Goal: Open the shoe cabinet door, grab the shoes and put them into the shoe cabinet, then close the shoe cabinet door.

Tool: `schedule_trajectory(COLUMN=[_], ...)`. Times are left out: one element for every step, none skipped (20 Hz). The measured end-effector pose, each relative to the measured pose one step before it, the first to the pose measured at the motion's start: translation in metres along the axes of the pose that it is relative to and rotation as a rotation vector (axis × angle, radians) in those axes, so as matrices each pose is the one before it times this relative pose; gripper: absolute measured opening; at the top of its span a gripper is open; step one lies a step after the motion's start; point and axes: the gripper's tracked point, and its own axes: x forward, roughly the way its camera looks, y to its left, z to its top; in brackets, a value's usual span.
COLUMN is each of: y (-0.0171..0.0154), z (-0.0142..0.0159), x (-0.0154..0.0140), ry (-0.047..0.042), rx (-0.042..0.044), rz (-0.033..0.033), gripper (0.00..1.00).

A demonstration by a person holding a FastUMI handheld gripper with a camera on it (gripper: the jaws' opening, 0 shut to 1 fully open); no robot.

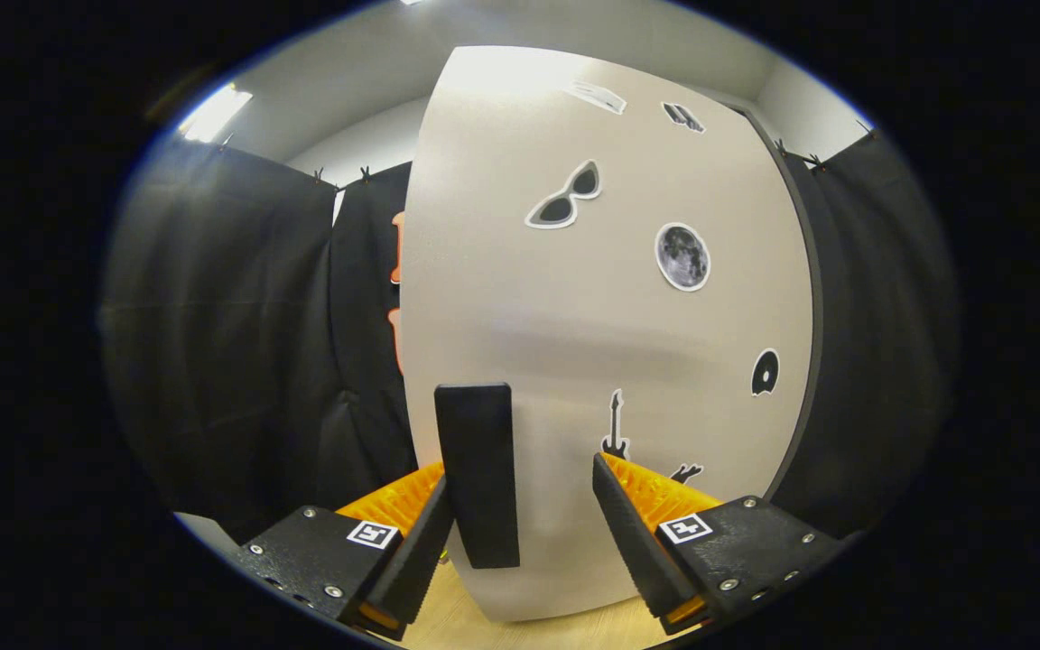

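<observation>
The shoe cabinet door (610, 325) is a pale panel with small stickers, standing close in front of me. Its dark upright handle (477, 474) sits near the door's left edge. My gripper (520, 474) is open, with the handle between the two fingers, right beside the left finger (421, 542). The right finger (633, 533) stands well apart from the handle, in front of the bare door face. Neither finger presses on the handle. I cannot tell whether the door is fully shut against the cabinet.
Black cloth walls hang to the left (240, 343) and right (872, 325) of the cabinet. A strip of light wooden floor (448, 623) shows under the door. A dark edge (811, 298) runs down the door's right side.
</observation>
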Motion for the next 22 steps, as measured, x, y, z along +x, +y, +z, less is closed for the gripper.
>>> schedule_trajectory(y=[0.00618,0.00254,0.00419,0.00139,0.00201,0.00067,0.00178,0.00006,0.00018,-0.00064,0.00027,-0.001,-0.00064,-0.00033,0.00187,0.00013,0.00096,-0.00003,-0.00035,0.00031,0.00099,0.00085], z=[0.00081,0.00038,0.00062,0.00085,0.0008,0.0,-0.00079,-0.00128,-0.00111,-0.00122,-0.00025,-0.00029,-0.00022,0.00025,0.00017,0.00004,-0.00016,-0.00015,-0.00054,0.00012,0.00059,0.00048], x=[0.00673,0.00297,0.00454,0.00254,0.00454,0.00314,0.00536,0.0032,0.00399,0.00342,0.00197,0.0022,0.00286,0.00286,0.00392,0.00235,0.00163,0.00262,0.00427,0.00195,0.00126,0.00126], ry=[0.00334,0.00259,0.00092,-0.00054,0.00049,-0.00056,0.00084,0.00207,-0.00094,0.00149,-0.00199,-0.00084,-0.00257,-0.00278,-0.00178,-0.00144,-0.00079,-0.0019,-0.00036,0.0004,0.00035,-0.00137], rx=[0.00513,0.00884,0.0021,-0.0007,-0.00085,-0.00111,-0.00105,-0.00068,-0.00215,-0.0038,-0.01243,-0.01418,-0.00711,-0.00081,0.00361,0.00712,0.00778,0.00363,0.00362,0.00161,0.0004,0.00039], rz=[-0.00158,0.00184,0.00026,-0.00117,-0.00272,-0.00161,-0.00182,-0.00207,-0.00301,-0.01035,-0.01195,-0.00894,-0.00936,-0.00702,-0.00426,-0.0015,-0.00231,-0.0027,-0.00423,-0.00406,-0.00396,-0.00345], gripper=[0.9,0.89,0.89,0.89,0.89,0.89,0.89,0.89,0.89,0.89,0.9,0.9,0.91,0.91,0.92,0.92,0.92,0.92,0.93,0.93,0.93,0.93])
